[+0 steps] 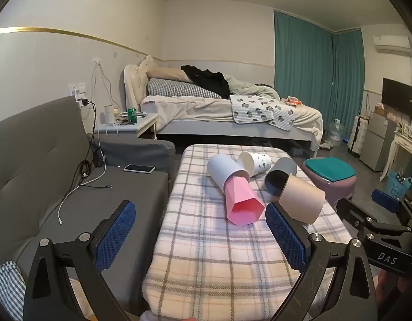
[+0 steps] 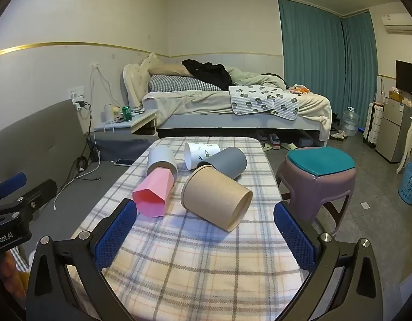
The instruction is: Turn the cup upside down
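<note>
Several cups lie on their sides on a plaid-covered table (image 1: 206, 254) (image 2: 192, 262). A pink faceted cup (image 1: 242, 203) (image 2: 152, 195) sticks mouth-out from a pale grey cup (image 1: 224, 172) (image 2: 161, 159). A tan cup (image 1: 302, 199) (image 2: 216, 198) lies with its mouth against a dark grey cup (image 1: 281, 175) (image 2: 227, 161). A white leaf-print cup (image 1: 255, 161) (image 2: 200, 153) lies behind them. My left gripper (image 1: 200, 235) is open and empty, short of the pink cup. My right gripper (image 2: 206, 238) is open and empty, just in front of the tan cup.
A grey sofa (image 1: 45, 160) with a phone (image 1: 139, 168) and cables lies left of the table. A purple stool with a teal cushion (image 2: 318, 171) stands to the right. A bed (image 1: 219, 107) and nightstand are beyond.
</note>
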